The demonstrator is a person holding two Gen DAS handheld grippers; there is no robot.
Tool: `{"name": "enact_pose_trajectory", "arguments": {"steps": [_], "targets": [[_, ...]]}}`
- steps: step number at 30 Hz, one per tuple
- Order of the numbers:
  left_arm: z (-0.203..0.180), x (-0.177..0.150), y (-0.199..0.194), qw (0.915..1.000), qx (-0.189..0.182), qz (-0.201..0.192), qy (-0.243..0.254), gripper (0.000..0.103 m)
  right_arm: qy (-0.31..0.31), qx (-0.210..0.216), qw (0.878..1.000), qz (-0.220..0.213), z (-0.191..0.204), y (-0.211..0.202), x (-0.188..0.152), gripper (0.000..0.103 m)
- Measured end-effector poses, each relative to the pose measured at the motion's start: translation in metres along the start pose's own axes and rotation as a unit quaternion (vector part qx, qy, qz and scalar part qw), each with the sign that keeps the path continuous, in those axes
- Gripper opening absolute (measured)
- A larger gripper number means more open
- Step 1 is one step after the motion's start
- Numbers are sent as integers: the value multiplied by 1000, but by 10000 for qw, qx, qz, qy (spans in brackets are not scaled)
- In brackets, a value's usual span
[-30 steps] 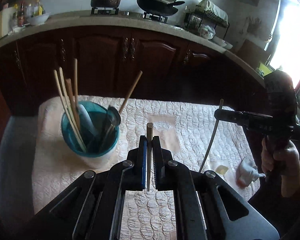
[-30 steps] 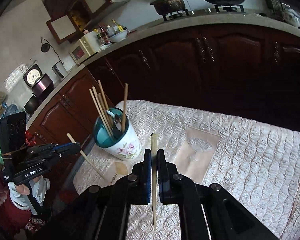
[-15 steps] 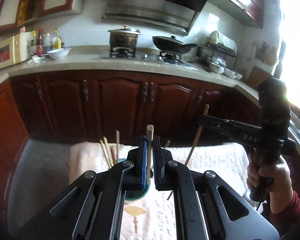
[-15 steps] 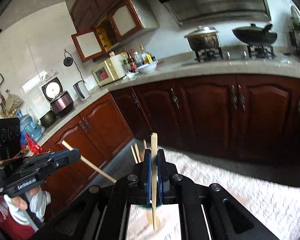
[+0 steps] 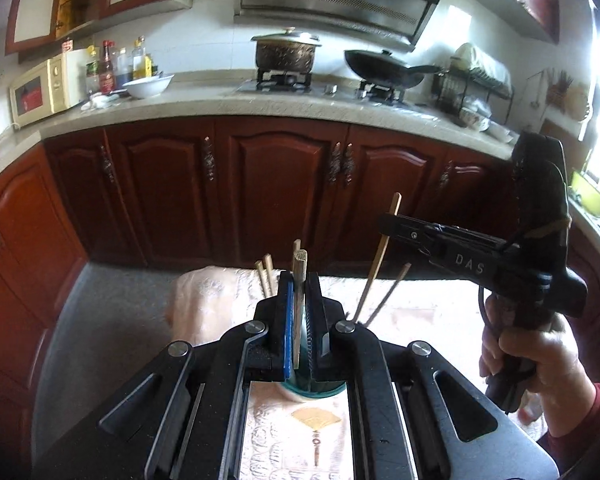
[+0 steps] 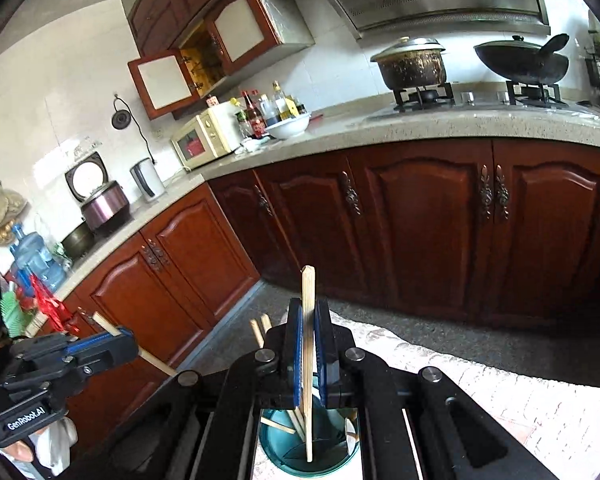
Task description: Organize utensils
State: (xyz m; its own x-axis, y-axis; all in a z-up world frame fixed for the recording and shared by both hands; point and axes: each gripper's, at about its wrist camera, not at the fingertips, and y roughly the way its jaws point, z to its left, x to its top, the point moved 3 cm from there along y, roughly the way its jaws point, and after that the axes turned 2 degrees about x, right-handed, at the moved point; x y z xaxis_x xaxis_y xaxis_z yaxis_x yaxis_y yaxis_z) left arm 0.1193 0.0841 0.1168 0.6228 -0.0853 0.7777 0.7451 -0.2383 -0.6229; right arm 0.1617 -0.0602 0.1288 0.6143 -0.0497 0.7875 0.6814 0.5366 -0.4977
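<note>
Chopsticks dominate both views: a pale, square-tipped wooden chopstick (image 5: 299, 300) is clamped in the left gripper (image 5: 299, 284), and a slimmer wooden stick (image 6: 307, 352) is pinched in the right gripper (image 6: 307, 312), both above a round teal holder (image 6: 308, 456) on a quilted cream cloth (image 5: 412, 304). Only the right wrist view looks down into the holder, where more sticks lean. Only the left wrist view shows the hand (image 5: 540, 356) gripping the right tool.
</note>
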Motion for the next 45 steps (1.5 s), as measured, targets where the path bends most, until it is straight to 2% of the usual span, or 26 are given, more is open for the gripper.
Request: {"name": "enact_pose_trajectory", "arguments": {"steps": [5, 9, 15, 16, 18, 20, 21, 23, 27, 37, 45], "targets": [[1, -20, 25, 9996, 247, 153, 69, 4, 9, -36, 9995, 307, -5, 23, -28, 5], [2, -39, 48, 9989, 246, 409, -34, 4, 47, -45, 9980, 625, -13, 39, -49, 5], [2, -53, 64, 9980, 361, 475, -218, 5, 239, 33, 9960, 856, -30, 44, -59, 5], [1, -53, 64, 9979, 369, 471, -245, 5, 286, 48, 9953, 927, -33, 45, -58, 6], [1, -53, 65, 9977, 370, 474, -313, 4, 338, 80, 9942, 1018, -37, 42, -59, 15], [-1, -54, 66, 9975, 359, 496, -342, 13, 300, 157, 9947, 970, -37, 35, -60, 31], [-1, -56, 66, 9973, 368, 515, -373, 18, 252, 158, 9951, 940, -36, 31, -61, 33], [-2, -58, 65, 9972, 369, 507, -414, 39, 179, 95, 9955, 921, -36, 23, -62, 33], [-4, -61, 60, 9969, 374, 468, -514, 49, 231, 129, 9954, 924, -37, 10, -68, 34], [-20, -79, 40, 9967, 535, 312, -526, 51, 243, -132, 9974, 667, -39, -21, -76, 41], [-28, -94, 30, 9955, 743, 241, -540, 51, 60, -285, 9988, 390, -21, -57, -91, 44]]}}
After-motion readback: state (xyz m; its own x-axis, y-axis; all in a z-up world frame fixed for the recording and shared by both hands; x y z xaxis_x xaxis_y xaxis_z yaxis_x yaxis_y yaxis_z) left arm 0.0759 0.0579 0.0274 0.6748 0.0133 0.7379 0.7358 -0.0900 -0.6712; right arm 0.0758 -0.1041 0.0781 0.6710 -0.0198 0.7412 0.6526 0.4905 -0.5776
